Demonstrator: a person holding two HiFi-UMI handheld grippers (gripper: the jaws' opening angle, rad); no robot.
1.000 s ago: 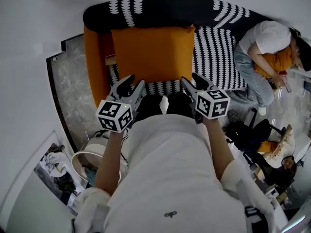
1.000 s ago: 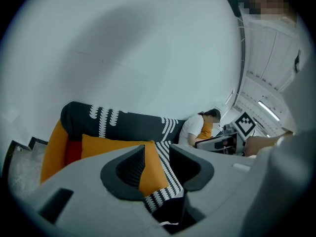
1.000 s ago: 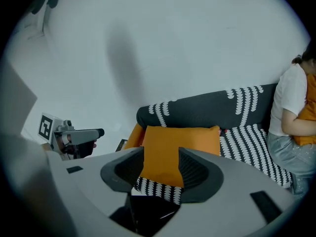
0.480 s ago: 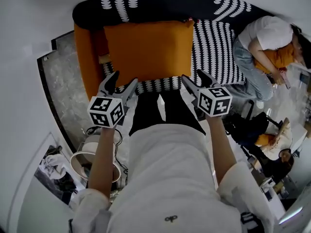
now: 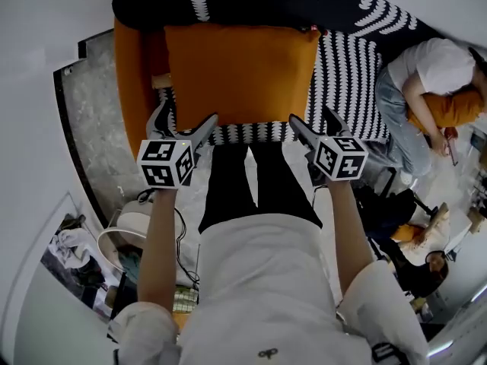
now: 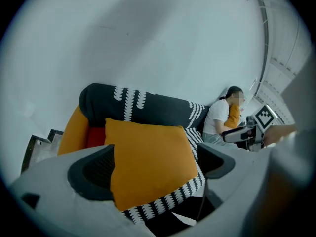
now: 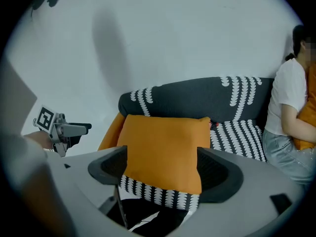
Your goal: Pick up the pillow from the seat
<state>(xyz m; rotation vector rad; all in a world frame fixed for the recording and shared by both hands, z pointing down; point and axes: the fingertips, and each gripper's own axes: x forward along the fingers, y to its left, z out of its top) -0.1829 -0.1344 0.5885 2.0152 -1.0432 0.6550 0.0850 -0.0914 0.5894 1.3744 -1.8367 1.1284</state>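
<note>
The soft square orange pillow (image 5: pixel 240 71) sits top middle. Below it, the left gripper (image 5: pixel 186 120) and right gripper (image 5: pixel 310 120) have just been opening their jaws, which are spread wide and pinch nothing.

The pillow (image 5: pixel 240 74) lies on the seat (image 5: pixel 344 82), left of a person (image 5: pixel 426 90).

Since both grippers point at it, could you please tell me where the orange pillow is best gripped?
Probably its near edge, one corner per gripper, coming from the front: the pillow lies on the sofa seat with that soft edge facing the person. The left gripper and right gripper have just been opening, and neither's jaws hold anything yet.
</note>
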